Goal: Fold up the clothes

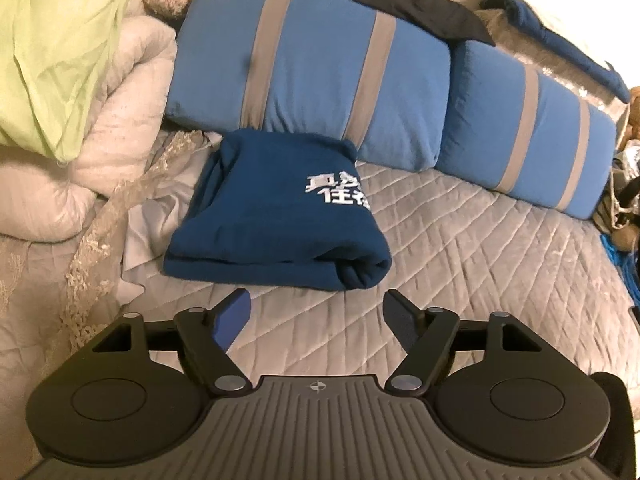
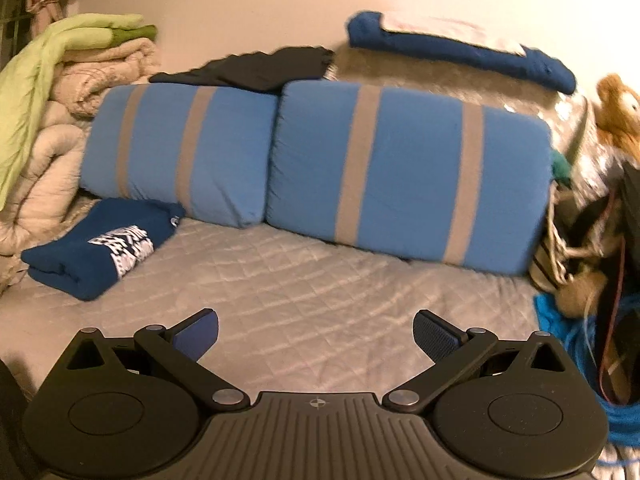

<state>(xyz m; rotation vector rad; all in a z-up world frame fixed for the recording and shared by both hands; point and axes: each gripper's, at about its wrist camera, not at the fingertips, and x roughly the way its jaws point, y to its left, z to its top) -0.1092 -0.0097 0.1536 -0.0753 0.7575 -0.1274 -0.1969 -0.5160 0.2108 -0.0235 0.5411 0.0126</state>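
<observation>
Left gripper (image 1: 317,312): we see its jaws spread wide with nothing between them. It hangs over the quilt (image 1: 460,248), just short of the near edge of the folded shirt (image 1: 276,220).

Right gripper (image 2: 316,332): we see its jaws spread wide too and holding nothing. It hangs above a bare stretch of quilt (image 2: 320,280), facing the two pillows.

Shirt: we find the dark blue shirt (image 2: 96,244) folded into a thick rectangle, white print facing up, a rolled fold at its near right corner. It lies flat on the quilt at the left side of the bed, its far edge touching the foot of the left pillow (image 1: 312,76).

Pillows: the left pillow (image 2: 180,148) and right pillow (image 2: 408,172), both blue with grey stripes, stand side by side along the back of the bed, touching each other.

Behind the pillows: a black garment (image 2: 256,68) lies across the top of the left pillow. Another dark blue cloth (image 2: 460,52) lies further back, on the right.

Left edge: we see a heap of beige bedding (image 1: 120,128) with a light green sheet (image 1: 60,40) on top, just beside the shirt.

Right edge: a plush toy (image 2: 618,112) sits above a clutter of bags and blue cord; we cannot tell more there.
</observation>
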